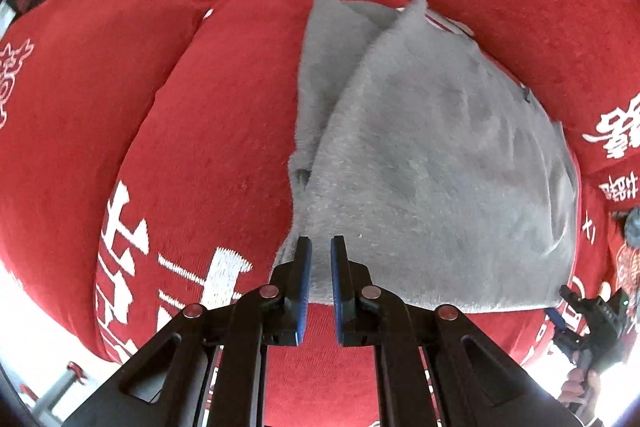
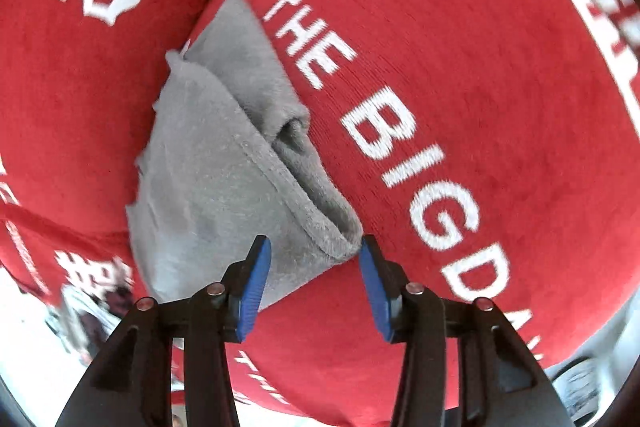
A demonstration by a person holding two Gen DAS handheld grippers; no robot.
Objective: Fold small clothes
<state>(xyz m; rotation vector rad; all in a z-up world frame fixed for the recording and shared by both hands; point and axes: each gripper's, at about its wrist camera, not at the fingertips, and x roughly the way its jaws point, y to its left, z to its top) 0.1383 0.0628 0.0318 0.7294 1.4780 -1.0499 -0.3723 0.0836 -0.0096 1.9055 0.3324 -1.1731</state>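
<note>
A small grey fleece garment (image 1: 420, 155) lies on a red cushion, partly folded with one layer lapped over another. My left gripper (image 1: 321, 245) hovers over its near left edge with the jaws narrowly apart and nothing between them. In the right wrist view the same grey garment (image 2: 216, 163) shows a hemmed edge and a rolled fold. My right gripper (image 2: 314, 247) is open, its blue pads (image 2: 256, 279) either side of the garment's near corner, not closed on it. The right gripper also shows at the far right of the left wrist view (image 1: 576, 311).
The red cushion (image 2: 500, 75) carries white lettering "THE BIG DAY". More red cushions with white characters (image 1: 80, 67) surround it at the back and sides. A bright floor shows at the lower edges.
</note>
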